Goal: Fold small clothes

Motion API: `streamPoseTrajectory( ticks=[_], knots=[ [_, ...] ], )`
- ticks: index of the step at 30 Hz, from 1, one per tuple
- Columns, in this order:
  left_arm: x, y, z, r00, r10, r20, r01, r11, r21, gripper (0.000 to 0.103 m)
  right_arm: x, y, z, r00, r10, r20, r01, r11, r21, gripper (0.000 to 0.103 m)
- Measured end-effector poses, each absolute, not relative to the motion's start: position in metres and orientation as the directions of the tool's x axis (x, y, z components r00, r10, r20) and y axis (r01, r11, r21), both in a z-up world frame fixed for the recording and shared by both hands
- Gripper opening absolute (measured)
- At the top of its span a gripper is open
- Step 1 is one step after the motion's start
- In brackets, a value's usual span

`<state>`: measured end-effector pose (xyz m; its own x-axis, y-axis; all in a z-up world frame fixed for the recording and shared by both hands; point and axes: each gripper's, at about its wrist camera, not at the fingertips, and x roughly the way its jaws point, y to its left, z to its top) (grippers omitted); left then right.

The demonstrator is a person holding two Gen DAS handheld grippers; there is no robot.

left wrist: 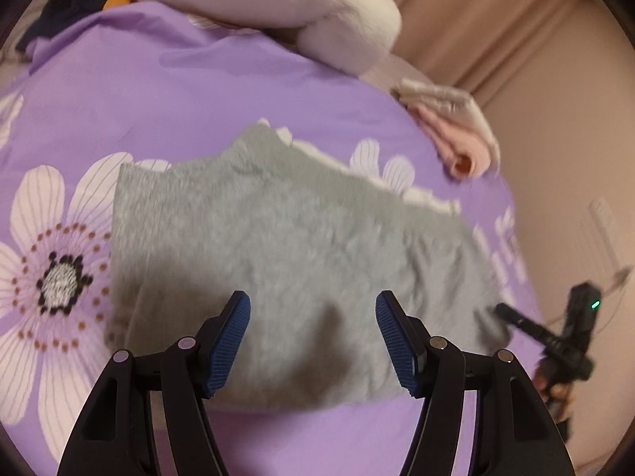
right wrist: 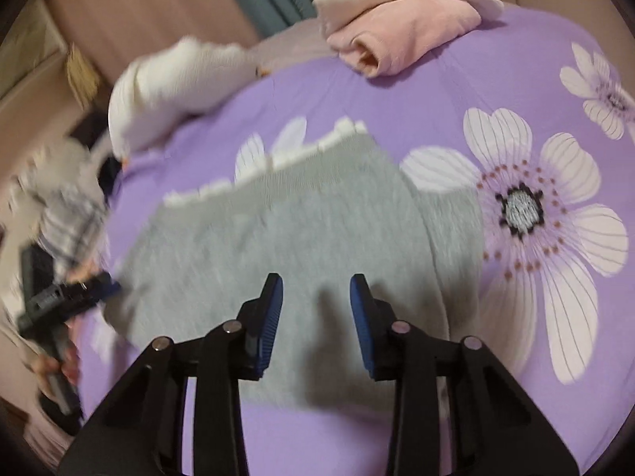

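grey garment flat, both grippers clear of it

i see the grey garment (left wrist: 285,254) spread on the purple flowered sheet (left wrist: 119,91). left gripper (left wrist: 312,341) jaws wide apart, nothing between them, cloth lying beneath. right gripper (right wrist: 316,323) jaws narrower but parted, empty, also over the cloth. folded pink clothes (right wrist: 401,35) lie well apart.

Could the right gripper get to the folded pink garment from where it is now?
Probably yes. The right gripper hangs open over the grey garment, holding nothing, and the folded pink garment lies beyond it across bare purple sheet, nothing between.
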<state>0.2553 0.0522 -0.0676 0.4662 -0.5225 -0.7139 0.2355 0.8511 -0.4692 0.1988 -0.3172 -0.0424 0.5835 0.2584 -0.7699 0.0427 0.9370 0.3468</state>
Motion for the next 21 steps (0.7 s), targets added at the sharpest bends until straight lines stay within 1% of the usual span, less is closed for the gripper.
streamPoseTrajectory(
  ticks=[3,4,5,12,16,20,21],
  knots=[
    [0.248,0.042,-0.081,0.468,-0.449,-0.761,0.241,0.894,-0.379,0.064,0.194,-0.312,-0.056,0.554,0.218,-0.803,0.044,0.956,0.289,0.035],
    [0.249,0.039,-0.086,0.465,-0.423,-0.777,0.236,0.906,-0.352,0.064,0.192,-0.315,-0.061,0.546,0.207,-0.812,0.052,0.959,0.279,0.033],
    [0.248,0.036,-0.092,0.461,-0.401,-0.792,0.232,0.916,-0.328,0.064,0.19,-0.317,-0.068,0.532,0.2,-0.823,0.063,0.96,0.274,0.033],
    [0.234,0.02,-0.097,0.473,-0.313,-0.824,0.264,0.942,-0.206,0.064,0.177,-0.322,-0.071,0.524,0.19,-0.831,0.071,0.962,0.264,0.032],
    [0.23,0.021,-0.095,0.471,-0.307,-0.827,0.24,0.947,-0.215,0.064,0.171,-0.32,-0.066,0.521,0.193,-0.831,0.079,0.959,0.272,0.034],
    [0.221,0.02,-0.084,0.497,-0.303,-0.813,0.244,0.948,-0.204,0.064,0.167,-0.309,-0.052,0.545,0.2,-0.814,0.051,0.961,0.27,0.043],
    [0.22,0.017,-0.081,0.506,-0.301,-0.809,0.251,0.948,-0.196,0.064,0.167,-0.306,-0.049,0.553,0.208,-0.807,0.039,0.961,0.274,0.043]
  ],
)
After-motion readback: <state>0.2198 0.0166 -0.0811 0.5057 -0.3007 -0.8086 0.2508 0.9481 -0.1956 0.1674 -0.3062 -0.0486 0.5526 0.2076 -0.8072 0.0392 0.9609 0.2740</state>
